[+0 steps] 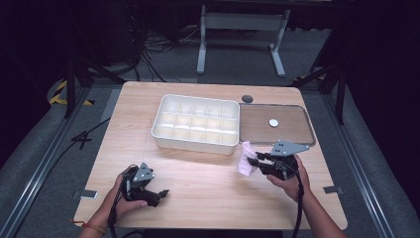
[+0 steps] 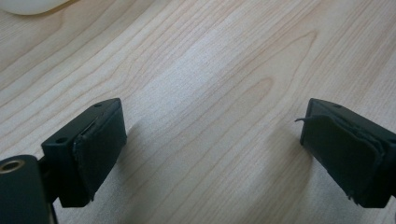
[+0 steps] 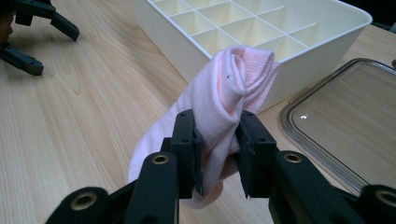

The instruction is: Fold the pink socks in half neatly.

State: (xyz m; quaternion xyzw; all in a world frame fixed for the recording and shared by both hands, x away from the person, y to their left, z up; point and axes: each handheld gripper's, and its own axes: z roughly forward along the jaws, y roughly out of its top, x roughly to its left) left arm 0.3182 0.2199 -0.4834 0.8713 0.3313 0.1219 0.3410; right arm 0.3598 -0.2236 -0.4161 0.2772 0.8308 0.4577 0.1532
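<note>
A folded pale pink sock (image 3: 233,84) is pinched between the two black jaws of my right gripper (image 3: 218,149), which is shut on it and holds it off the table. In the high view the right gripper (image 1: 252,161) holds the sock (image 1: 244,159) just in front of the white divided box (image 1: 193,144), near its right corner. My left gripper (image 1: 157,194) rests low over the front left of the table. Its jaws stand wide apart, with bare wood between the pads (image 2: 100,149). From the right gripper view the left gripper (image 3: 42,32) is at the far left.
The white box (image 3: 299,60) has several empty compartments. A clear lid (image 1: 297,139) lies flat to its right with a small white disc (image 1: 273,122) on it. A dark round grommet (image 1: 247,98) sits behind the box. Dark floor, cables and a table frame lie beyond.
</note>
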